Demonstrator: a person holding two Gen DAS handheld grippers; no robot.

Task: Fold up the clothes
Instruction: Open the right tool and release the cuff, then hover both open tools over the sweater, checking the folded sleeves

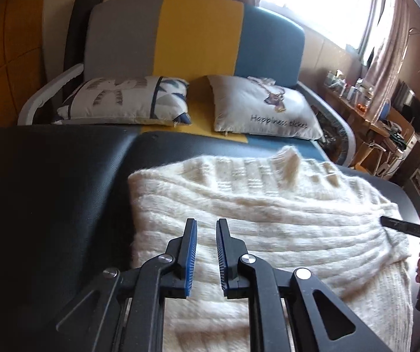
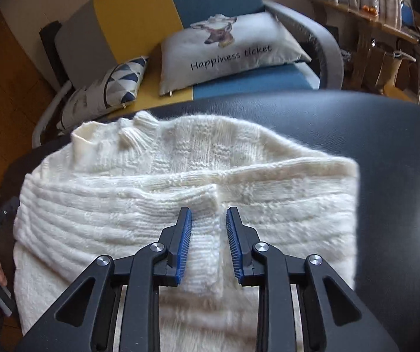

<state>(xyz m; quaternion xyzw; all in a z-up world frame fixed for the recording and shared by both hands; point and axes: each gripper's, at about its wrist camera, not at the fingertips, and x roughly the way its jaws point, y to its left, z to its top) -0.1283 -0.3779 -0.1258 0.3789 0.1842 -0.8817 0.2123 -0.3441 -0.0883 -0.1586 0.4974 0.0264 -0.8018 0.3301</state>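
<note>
The left gripper (image 1: 207,220) hangs over the white knit sweater (image 1: 268,220) with its blue-padded jaws slightly apart and nothing between them. The right gripper (image 2: 209,209) is likewise parted and empty, above a folded-in sleeve cuff (image 2: 207,198). The sweater lies partly folded on the dark padded table (image 2: 386,176), its collar toward the far edge (nearest the sofa (image 1: 198,35) with two pillows).
</note>
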